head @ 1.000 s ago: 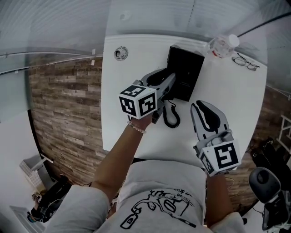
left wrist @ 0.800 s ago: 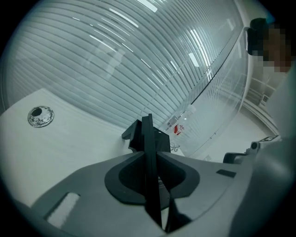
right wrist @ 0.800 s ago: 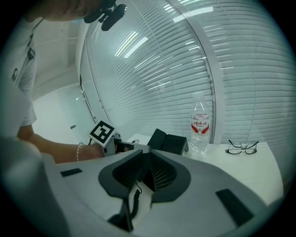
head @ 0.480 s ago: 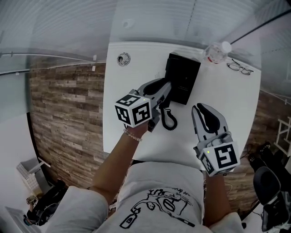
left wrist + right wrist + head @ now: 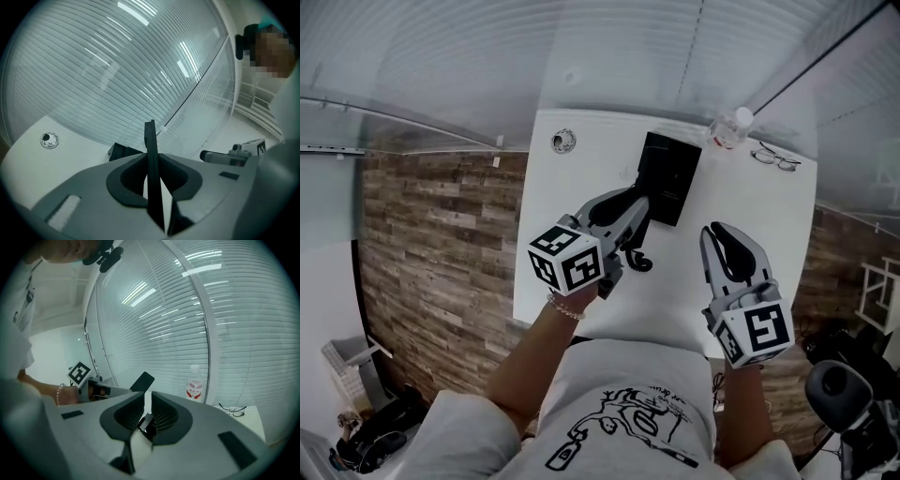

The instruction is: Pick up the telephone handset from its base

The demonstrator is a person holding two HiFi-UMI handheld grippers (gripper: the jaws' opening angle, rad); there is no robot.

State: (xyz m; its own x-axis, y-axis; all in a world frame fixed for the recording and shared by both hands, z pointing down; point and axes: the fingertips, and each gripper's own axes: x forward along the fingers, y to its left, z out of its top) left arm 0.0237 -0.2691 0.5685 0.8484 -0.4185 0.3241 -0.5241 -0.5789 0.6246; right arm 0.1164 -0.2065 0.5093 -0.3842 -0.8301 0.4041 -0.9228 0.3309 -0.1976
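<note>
Got the handset (image 5: 151, 154) off its base (image 5: 667, 178), pinched edge-on in the left gripper (image 5: 630, 211), just now closed onto it, with the cord (image 5: 639, 261) dangling over the counter (image 5: 769, 216). Keeping the right gripper (image 5: 727, 234) idle, barely open, empty. Looks essentially done.

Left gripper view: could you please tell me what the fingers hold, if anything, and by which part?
The left gripper holds the telephone handset edge-on between its fingers, one end sticking out beyond them.
</note>
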